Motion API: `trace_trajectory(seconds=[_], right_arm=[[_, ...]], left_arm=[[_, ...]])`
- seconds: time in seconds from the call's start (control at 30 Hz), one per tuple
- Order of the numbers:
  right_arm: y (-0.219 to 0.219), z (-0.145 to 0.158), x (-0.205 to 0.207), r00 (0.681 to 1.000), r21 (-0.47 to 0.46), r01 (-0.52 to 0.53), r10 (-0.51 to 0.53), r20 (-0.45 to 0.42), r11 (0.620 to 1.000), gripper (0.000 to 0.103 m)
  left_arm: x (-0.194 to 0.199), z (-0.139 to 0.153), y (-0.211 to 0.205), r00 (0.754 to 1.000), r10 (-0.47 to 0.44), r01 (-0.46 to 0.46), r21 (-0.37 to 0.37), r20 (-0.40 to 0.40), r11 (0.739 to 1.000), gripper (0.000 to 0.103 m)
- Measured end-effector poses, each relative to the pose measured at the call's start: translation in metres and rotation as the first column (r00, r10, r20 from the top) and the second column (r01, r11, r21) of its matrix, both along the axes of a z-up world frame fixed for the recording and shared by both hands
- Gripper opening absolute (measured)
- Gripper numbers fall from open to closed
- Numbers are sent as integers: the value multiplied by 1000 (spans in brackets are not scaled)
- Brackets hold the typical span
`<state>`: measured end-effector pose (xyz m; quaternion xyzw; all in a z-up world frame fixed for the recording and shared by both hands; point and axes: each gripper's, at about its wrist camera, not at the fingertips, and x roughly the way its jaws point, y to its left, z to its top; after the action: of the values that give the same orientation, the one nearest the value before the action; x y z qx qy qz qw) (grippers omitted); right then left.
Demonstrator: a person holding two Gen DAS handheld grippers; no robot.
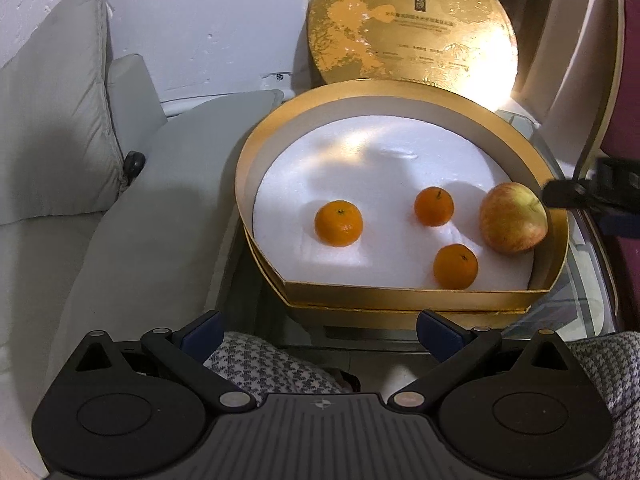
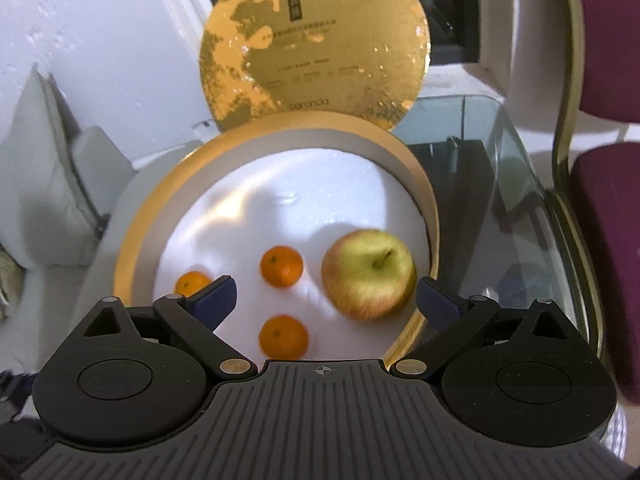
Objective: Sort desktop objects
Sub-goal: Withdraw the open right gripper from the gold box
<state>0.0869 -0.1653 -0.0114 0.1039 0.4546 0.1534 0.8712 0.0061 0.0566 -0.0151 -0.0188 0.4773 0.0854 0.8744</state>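
Resting in the gold box (image 2: 428,200): 1 apple (image 2: 368,274), 3 tangerines (image 2: 281,266).

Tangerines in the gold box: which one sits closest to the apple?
The front tangerine, nearest the box's straight front wall, almost touches the apple. The middle one is slightly farther; the left one sits far off.

Two wrist views, both tilted down over the gold box (image 1: 400,300).
We look from the near-left edge of the table (image 1: 568,304) in the left view; in the right view we hang closer, above the apple (image 2: 368,274). Both views share the box and upright lid (image 2: 316,44).
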Motion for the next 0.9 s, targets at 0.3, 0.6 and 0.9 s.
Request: trace_trajectory(seconds=[0.3, 0.6, 0.9], right_arm=[[-32, 0, -40, 997, 98, 67, -62, -50, 993, 99], [-45, 2, -50, 995, 125, 94, -89, -49, 988, 99], [-46, 11, -51, 996, 139, 86, -84, -19, 986, 99]], left_arm=[[1, 8, -4, 1000, -5, 5, -3, 20, 1000, 102], [-2, 10, -6, 1000, -6, 6, -2, 29, 1000, 102], [-3, 12, -4, 999, 3, -3, -1, 32, 1000, 102]])
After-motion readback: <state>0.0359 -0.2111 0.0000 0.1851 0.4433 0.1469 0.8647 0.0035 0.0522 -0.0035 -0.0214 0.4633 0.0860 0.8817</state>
